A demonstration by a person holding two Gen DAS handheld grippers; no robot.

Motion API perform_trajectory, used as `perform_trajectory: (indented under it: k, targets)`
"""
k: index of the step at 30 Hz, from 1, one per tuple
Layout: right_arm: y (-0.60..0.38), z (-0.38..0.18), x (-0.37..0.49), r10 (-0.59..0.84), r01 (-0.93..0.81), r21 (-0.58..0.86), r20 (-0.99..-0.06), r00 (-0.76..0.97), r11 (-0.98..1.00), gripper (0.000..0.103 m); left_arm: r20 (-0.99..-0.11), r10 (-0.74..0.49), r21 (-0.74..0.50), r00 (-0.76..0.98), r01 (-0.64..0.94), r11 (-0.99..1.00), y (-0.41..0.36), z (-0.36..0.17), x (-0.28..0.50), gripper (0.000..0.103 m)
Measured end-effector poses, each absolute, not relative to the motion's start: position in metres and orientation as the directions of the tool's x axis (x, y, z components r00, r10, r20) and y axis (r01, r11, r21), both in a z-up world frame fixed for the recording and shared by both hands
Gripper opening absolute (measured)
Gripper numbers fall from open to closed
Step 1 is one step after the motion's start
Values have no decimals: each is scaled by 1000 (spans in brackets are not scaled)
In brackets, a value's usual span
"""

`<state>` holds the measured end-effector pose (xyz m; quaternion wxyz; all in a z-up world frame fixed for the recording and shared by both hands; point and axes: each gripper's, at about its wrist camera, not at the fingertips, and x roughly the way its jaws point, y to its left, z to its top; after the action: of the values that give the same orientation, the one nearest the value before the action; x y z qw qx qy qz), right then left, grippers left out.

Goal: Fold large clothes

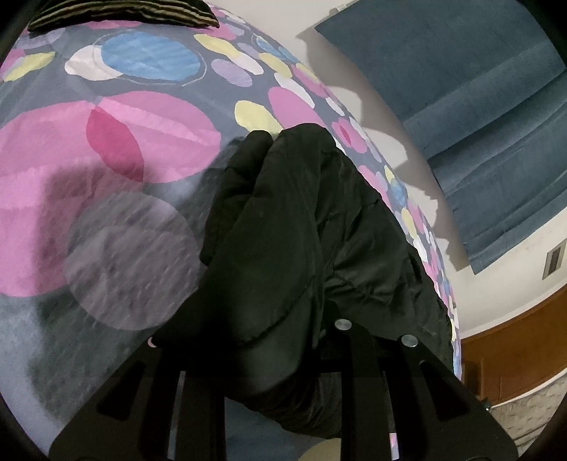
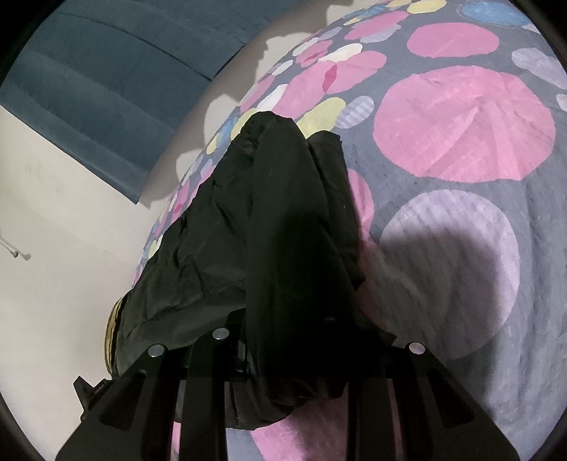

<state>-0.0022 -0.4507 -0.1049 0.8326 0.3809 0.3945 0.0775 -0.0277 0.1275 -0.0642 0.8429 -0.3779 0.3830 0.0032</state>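
A: Black cloth first. Left hand-held gripper: garment bunched right over the fingers, hanging forward off them. Reads as clamped on the fabric, though the tips are buried.

B: Same on the right hand-held gripper. Garment draped over and between the fingers, a thick fold falling down the middle. Holding it, by my judgement. Tips hidden here too.

A: Where does the garment sit?

B: Partly lifted in both grips, the rest trailing onto the bed, near its edge on the wall side. Spotted cover beneath, pink and lilac circles on grey.

A: Agreed. In the left view the bed spreads away on one side; wall and a blue curtain on the other. Striped cushion at the far end, well apart from the garment.

B: Something yellowish shows under the black edge in the right view. Lining, maybe; cannot tell.

A: Risks from here?

B: Slippery-looking shell, thick bunch in each grip. If only outer layers are pinched, the inner ones may slide out and the fold goes crooked.

A: Also the edge. The trailing part lies close to the bed's side, so its weight could drag the lot off toward the wall.

B: And with the fabric over both cameras' fingers, lining up the hems is hard to judge. A skewed lay-down seems likely unless it is spread flat first.
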Motion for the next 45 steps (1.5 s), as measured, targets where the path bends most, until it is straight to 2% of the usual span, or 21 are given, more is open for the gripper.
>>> perform_trajectory:
  k: [5, 9, 12, 17, 21, 25, 29, 32, 35, 42, 45]
  targets:
    - [-453, -108, -2, 438, 165, 700, -593, 675, 694, 28, -656, -272, -613, 704, -287, 736, 125, -65, -27, 24]
    - [-461, -115, -7, 465, 184, 741, -574, 674, 646, 36, -663, -272, -614, 697, -299, 730, 127, -68, -30, 34]
    - [-468, -116, -12, 470, 189, 761, -554, 687, 620, 39, -661, -293, -644, 691, -321, 695, 136, -73, -34, 48]
    - [-481, -116, -26, 452, 209, 789, -522, 723, 578, 42, -656, -272, -646, 704, -337, 685, 151, -71, -46, 58]
    - [-499, -113, -40, 372, 254, 777, -526, 764, 577, 49, -667, -258, -635, 699, -351, 688, 162, -75, -49, 61]
    - [-518, -106, -52, 306, 302, 769, -534, 788, 564, 49, -677, -244, -614, 695, -349, 708, 161, -71, -50, 62]
    - [-512, -81, -58, 271, 258, 753, -500, 822, 606, 49, -676, -232, -613, 699, -360, 703, 164, -66, -56, 62]
    - [-487, -60, -47, 326, 175, 744, -475, 818, 645, 57, -678, -213, -595, 703, -355, 721, 164, -60, -61, 62]
    - [-443, -48, -28, 458, 58, 753, -458, 762, 656, 62, -676, -198, -583, 710, -351, 732, 166, -54, -68, 62]
    - [-319, -27, 38, 709, -171, 766, -454, 539, 620, 63, -674, -147, -559, 724, -370, 742, 179, -47, -79, 63]
    - [-274, -19, 70, 734, -226, 738, -487, 474, 636, 66, -669, -145, -564, 729, -371, 738, 184, -45, -80, 63]
